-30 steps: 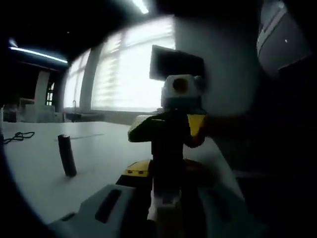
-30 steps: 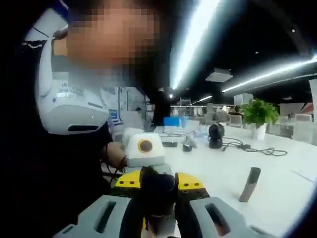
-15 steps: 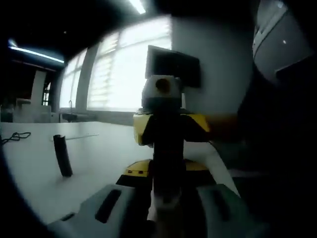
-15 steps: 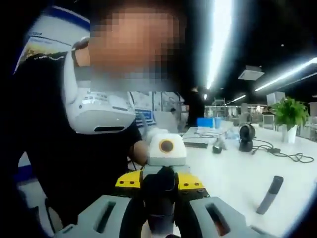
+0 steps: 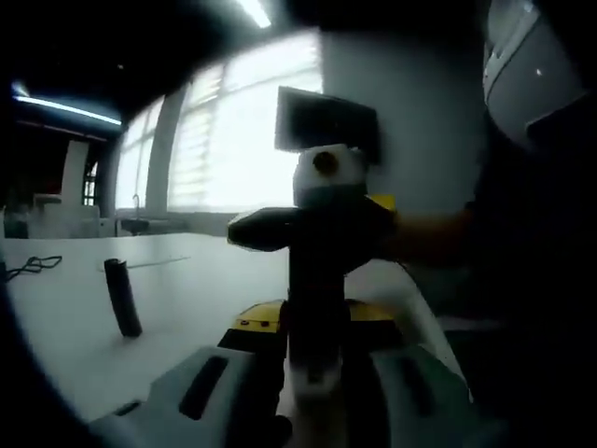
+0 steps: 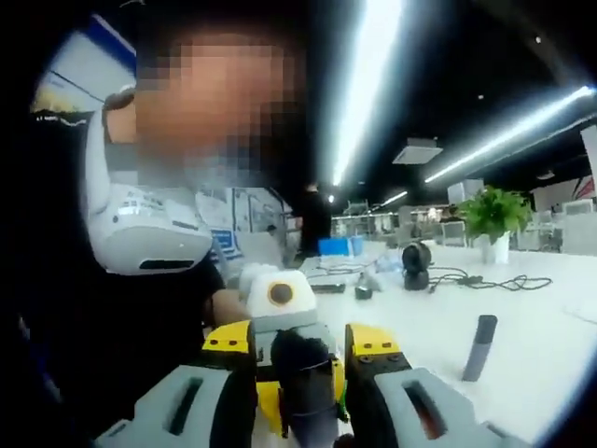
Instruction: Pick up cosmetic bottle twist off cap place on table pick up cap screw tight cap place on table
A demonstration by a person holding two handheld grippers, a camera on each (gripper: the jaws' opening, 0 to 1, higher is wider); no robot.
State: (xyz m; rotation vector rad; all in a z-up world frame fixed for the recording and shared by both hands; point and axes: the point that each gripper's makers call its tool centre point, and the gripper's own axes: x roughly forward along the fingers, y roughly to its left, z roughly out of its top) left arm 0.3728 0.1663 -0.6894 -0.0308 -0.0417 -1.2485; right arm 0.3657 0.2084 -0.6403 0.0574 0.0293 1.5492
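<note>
left tool (image 5: 312,392): jaws closed on the pale lower end of the cosmetic bottle (image 5: 315,308), held upright above the worktop (image 5: 196,289)
right tool (image 6: 308,415): jaws closed on the dark end of the bottle (image 6: 306,387), seen close up between them
tools relative: facing each other along the bottle; right tool (image 5: 322,224) grips the bottle's far end in the left gripper view, left tool (image 6: 298,341) shows just behind the bottle in the right gripper view
cap: cannot tell whether it is on or loosened
dark tube (image 5: 122,297): standing upright on the worktop, well apart from the bottle; also at (image 6: 480,347)
cable (image 5: 28,266): lying on the worktop beyond the tube
potted plant (image 6: 492,217): on a far white worktop
person (image 6: 131,280): dark top, just behind the tools
</note>
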